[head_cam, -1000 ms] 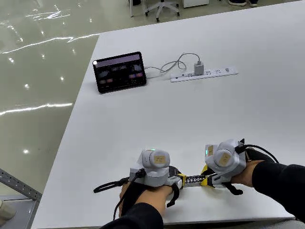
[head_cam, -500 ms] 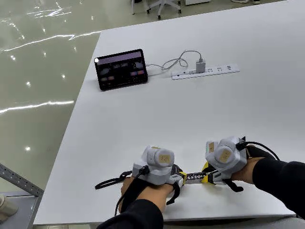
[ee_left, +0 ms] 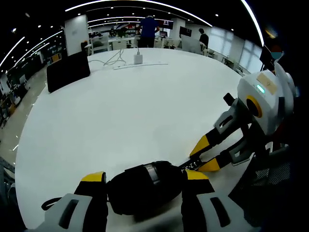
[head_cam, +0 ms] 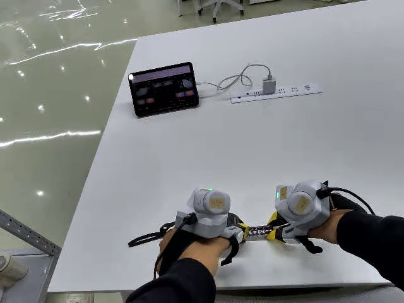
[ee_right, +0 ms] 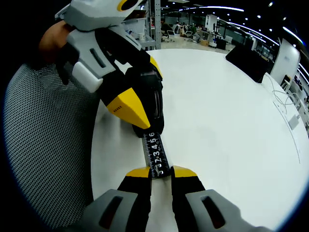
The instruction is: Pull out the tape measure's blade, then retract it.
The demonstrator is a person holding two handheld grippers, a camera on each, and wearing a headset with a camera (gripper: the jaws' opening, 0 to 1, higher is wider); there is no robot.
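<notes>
A black tape measure case (ee_left: 145, 186) lies on the white table, and my left gripper (ee_left: 145, 177) is shut on it from both sides. In the head view that gripper (head_cam: 235, 231) is low in the middle. A short stretch of numbered blade (ee_right: 155, 150) runs out of the case (ee_right: 150, 104) to my right gripper (ee_right: 161, 171), which is shut on the blade's end. The blade (head_cam: 257, 233) spans the small gap between the two grippers, with my right gripper (head_cam: 273, 232) just right of it. The right gripper (ee_left: 205, 155) also shows in the left gripper view.
A dark tablet (head_cam: 163, 89) stands at the far left of the table. A white power strip (head_cam: 276, 93) with a plugged charger (head_cam: 269, 84) and cable lies behind it. The table's near edge (head_cam: 189, 281) runs just below my hands. A mesh chair back (ee_right: 46, 145) is at the left.
The visible stretch of blade between the grippers has grown slightly shorter. The head camera has shifted a little; the grips are the same.
</notes>
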